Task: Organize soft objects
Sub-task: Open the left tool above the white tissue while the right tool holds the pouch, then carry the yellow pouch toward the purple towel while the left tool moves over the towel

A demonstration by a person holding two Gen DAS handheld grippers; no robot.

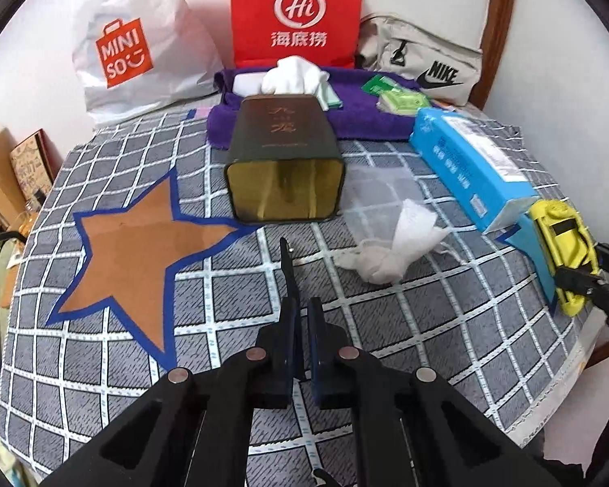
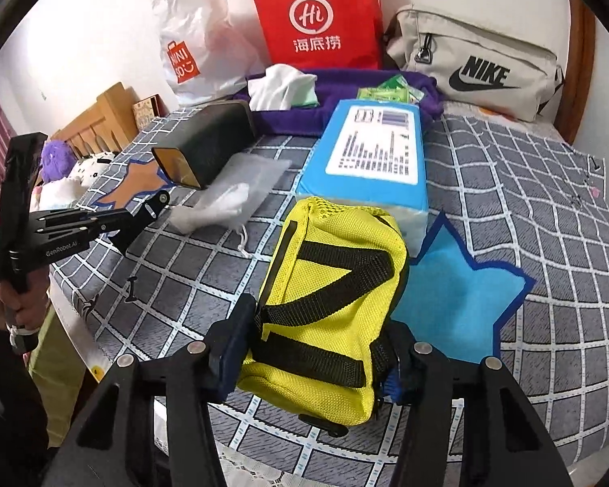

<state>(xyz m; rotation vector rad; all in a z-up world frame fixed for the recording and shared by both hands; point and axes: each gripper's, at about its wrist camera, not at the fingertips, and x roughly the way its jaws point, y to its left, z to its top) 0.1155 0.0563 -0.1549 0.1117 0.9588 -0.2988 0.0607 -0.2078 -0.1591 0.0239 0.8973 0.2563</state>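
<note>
The right gripper [image 2: 316, 361] clamps the near end of the yellow pouch [image 2: 329, 296], one finger on each side, and the pouch stretches forward from the jaws over the blue star [image 2: 463, 304] toward the blue pack [image 2: 369, 162]. The left gripper [image 1: 300, 304] hovers above the checked cloth [image 1: 406, 324], jaws nearly together and empty, with the tin [image 1: 284, 162] ahead and the white mesh bag [image 1: 389, 243] ahead to its right.

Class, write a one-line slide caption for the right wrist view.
Right gripper clamps a yellow pouch over the checked cloth, beside a blue tissue pack.
</note>
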